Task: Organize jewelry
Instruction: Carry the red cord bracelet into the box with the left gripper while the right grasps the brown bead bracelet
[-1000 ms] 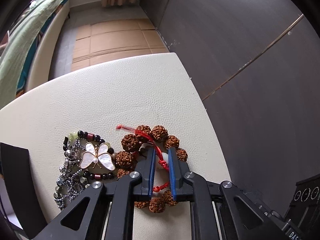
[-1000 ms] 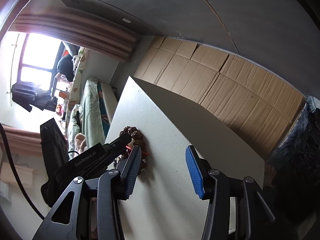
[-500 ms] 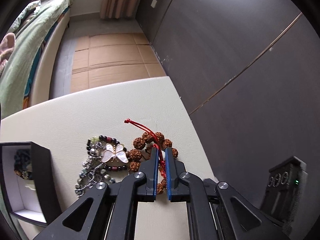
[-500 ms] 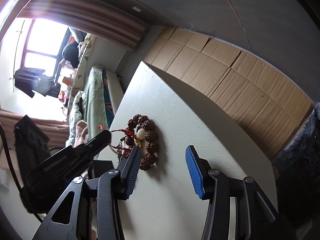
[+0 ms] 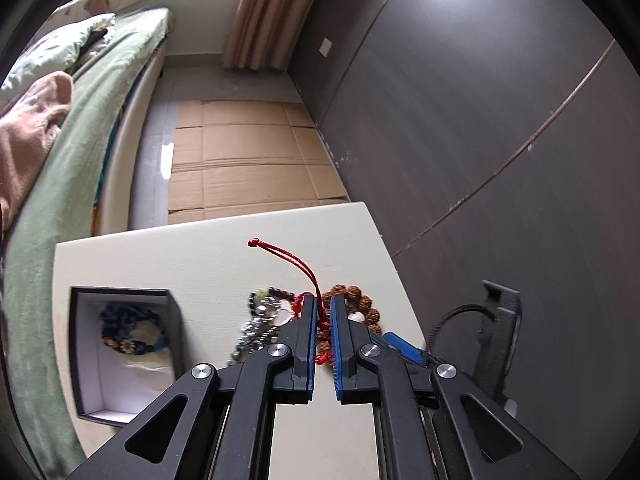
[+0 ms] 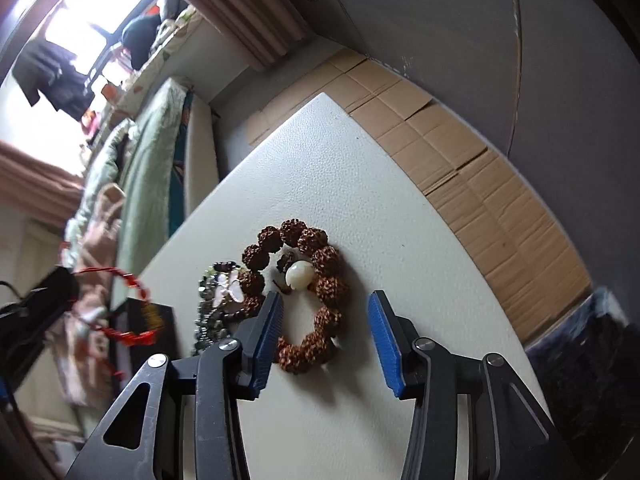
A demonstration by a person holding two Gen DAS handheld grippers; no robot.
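My left gripper point(image 5: 324, 312) is shut on a red cord bracelet point(image 5: 316, 292) and holds it high above the white table point(image 5: 208, 256); the bracelet also shows hanging at the left of the right wrist view point(image 6: 128, 308). A brown seed-bead bracelet point(image 6: 320, 264) with a white bead lies on the table, partly between the fingers of my open, empty right gripper point(image 6: 324, 320). A pile of dark beads with a butterfly charm point(image 6: 224, 292) lies beside it. An open black jewelry box point(image 5: 120, 344) holds a blue bracelet point(image 5: 132, 328).
The table's right edge runs along a dark wall point(image 5: 480, 160). Cardboard point(image 5: 248, 168) covers the floor beyond the far edge. A bed with green bedding point(image 5: 80, 120) is at the left. My right gripper point(image 5: 404, 348) shows low right in the left wrist view.
My left gripper has risen from the table with the red cord bracelet, pulling it off the brown bracelet. The right gripper has moved closer over the brown bracelet.
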